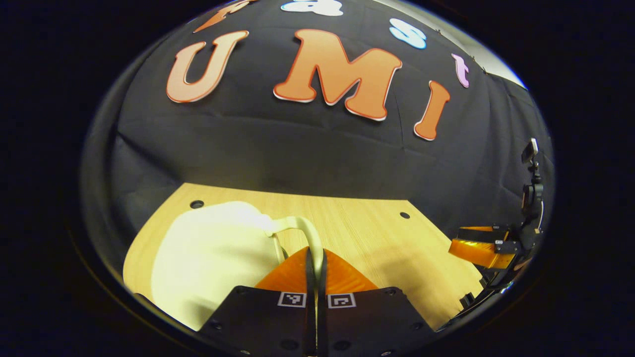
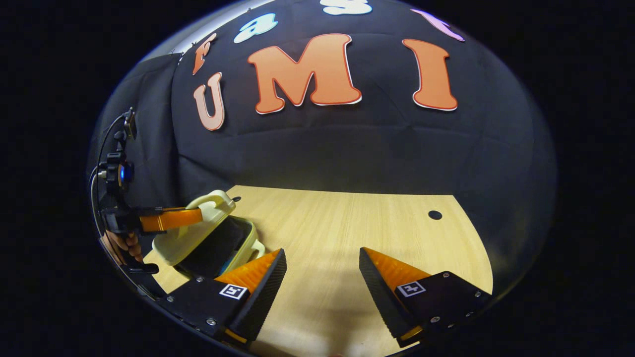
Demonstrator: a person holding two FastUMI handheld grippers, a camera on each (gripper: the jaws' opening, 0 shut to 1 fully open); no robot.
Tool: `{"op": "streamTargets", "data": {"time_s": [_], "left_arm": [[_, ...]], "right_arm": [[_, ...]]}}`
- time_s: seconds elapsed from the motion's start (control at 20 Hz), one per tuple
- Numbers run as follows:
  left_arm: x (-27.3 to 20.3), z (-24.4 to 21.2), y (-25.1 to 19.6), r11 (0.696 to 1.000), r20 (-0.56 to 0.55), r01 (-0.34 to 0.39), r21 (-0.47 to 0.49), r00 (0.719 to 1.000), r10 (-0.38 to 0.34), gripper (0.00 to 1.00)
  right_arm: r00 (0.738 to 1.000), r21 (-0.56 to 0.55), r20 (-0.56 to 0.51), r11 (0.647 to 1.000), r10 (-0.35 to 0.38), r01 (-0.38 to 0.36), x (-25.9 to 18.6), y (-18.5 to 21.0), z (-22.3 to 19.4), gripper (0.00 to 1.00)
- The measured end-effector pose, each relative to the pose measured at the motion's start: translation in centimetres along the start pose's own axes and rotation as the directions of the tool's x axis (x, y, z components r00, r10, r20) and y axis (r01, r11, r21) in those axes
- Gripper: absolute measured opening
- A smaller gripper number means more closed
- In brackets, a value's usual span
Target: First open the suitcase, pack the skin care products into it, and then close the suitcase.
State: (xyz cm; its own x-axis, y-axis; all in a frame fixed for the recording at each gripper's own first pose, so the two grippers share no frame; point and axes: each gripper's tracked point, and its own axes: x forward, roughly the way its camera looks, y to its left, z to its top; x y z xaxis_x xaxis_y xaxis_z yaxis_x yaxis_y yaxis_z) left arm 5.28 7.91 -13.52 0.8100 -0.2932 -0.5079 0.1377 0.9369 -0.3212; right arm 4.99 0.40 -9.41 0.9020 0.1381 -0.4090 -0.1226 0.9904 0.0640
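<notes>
Suitcase (image 2: 208,238) is a smooth, rounded cream shell on the left of the pale wood-grain table (image 2: 347,233), lid (image 2: 196,225) tilted up, dark inside. My left gripper (image 1: 315,258), orange wedge fingers pressed together, pinches the cream handle (image 1: 310,233). My right gripper (image 2: 322,272) hovers low over bare table, fingers spread wide, holding nothing.

I note my left gripper (image 1: 315,258) and right gripper (image 2: 322,265) both orange-fingered on black bodies with black-and-white square markers, the suitcase (image 2: 198,235) pale cream-yellow with a dark interior, and the table (image 2: 347,223) light wood grain with small black holes.
</notes>
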Motion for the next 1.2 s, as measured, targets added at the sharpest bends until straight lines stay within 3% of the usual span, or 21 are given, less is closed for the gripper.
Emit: {"op": "streamTargets", "data": {"time_s": [0.2, 0.45, 0.55, 0.6, 0.7, 0.85, 1.05, 1.2], "left_arm": [[2.2, -2.9, -1.3, 0.999, -0.066, -0.008, -0.035, 0.998, 0.006, 0.02], [4.4, -6.4, -2.1, 0.998, -0.144, -0.054, 0.043, 0.988, 0.06, 0.04], [4.6, -8.0, -3.3, 0.999, -0.183, -0.025, 0.019, 0.983, 0.028, 0.18], [4.6, -7.8, -4.5, 1.0, -0.181, 0.01, -0.01, 0.983, -0.012, 0.17], [4.4, -7.1, -5.8, 0.999, -0.154, 0.034, 0.018, 0.988, -0.031, 0.44], [2.9, -4.1, -6.0, 0.989, -0.039, -0.003, 0.147, 0.999, 0.009, 0.88], [-0.3, -0.3, -7.1, 0.977, 0.096, -0.066, 0.201, 0.994, 0.048, 0.96], [-3.3, 1.9, -7.7, 0.975, 0.218, -0.137, 0.174, 0.971, 0.098, 0.96]], "right_arm": [[0.999, 0.021, -0.023, 0.999, -0.029, 0.029, -0.4, -1.9, -1.3, 0.94], [0.999, 0.03, -0.04, 0.999, -0.027, 0.029, -0.7, -2.2, -2.2, 0.94], [0.999, 0.031, -0.037, 0.999, -0.021, 0.022, -0.8, -2.1, -1.9, 0.94], [0.999, 0.031, -0.033, 0.999, -0.02, 0.021, -0.8, -2.1, -1.8, 0.94], [1.0, 0.029, -0.022, 0.999, -0.021, 0.021, -0.9, -2.1, -1.7, 0.94], [0.999, 0.023, 0.045, 1.0, -0.015, 0.014, -1.2, -1.8, -0.1, 0.94], [0.988, 0.007, 0.154, 1.0, -0.023, 0.022, -1.8, -1.1, 3.1, 0.94], [0.982, 0.029, 0.184, 0.999, -0.048, 0.043, -1.5, -0.6, 4.6, 0.94]]}}
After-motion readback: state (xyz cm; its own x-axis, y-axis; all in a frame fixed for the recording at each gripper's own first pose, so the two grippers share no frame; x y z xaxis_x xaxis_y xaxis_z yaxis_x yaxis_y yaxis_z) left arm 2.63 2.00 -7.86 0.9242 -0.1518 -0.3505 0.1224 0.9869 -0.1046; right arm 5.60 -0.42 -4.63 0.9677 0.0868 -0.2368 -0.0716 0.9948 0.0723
